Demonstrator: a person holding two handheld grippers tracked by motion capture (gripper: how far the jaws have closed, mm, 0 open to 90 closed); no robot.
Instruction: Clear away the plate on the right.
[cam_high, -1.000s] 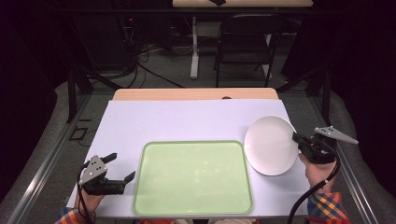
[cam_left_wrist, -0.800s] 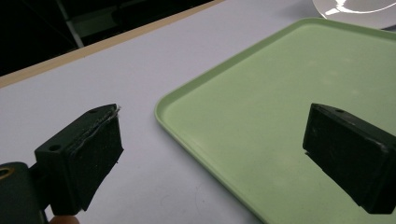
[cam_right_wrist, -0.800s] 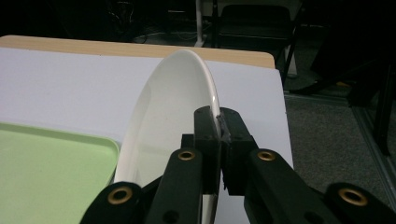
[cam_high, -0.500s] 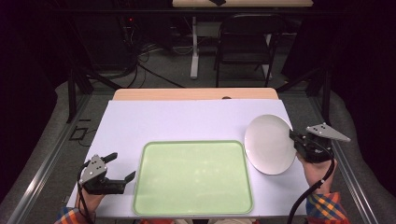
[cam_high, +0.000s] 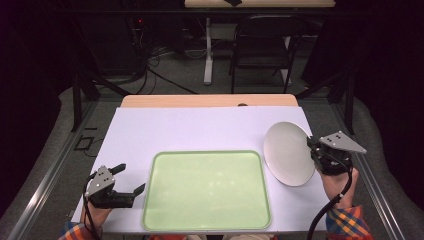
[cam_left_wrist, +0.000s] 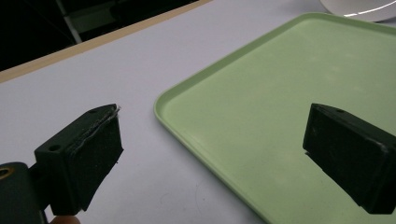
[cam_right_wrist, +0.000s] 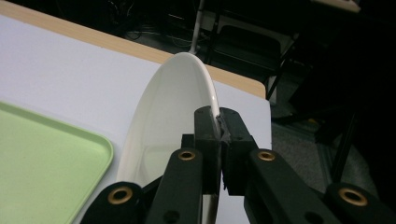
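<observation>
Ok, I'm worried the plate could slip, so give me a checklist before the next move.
1. Right gripper shut on the white plate rim: ok.
2. Plate tilted up on edge, not flat: ok.
3. Grip depth: only at the rim; security cannot tell.
4. Green tray bare, ready to receive: ok.
5. Left gripper open, holding nothing, beside the tray's left edge: ok.
6. Plate's lower edge off the table: cannot tell.

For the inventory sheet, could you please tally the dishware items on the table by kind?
Green tray: 1
White plate, tilted up, rim pinched in the right claw: 1
Total: 2
</observation>
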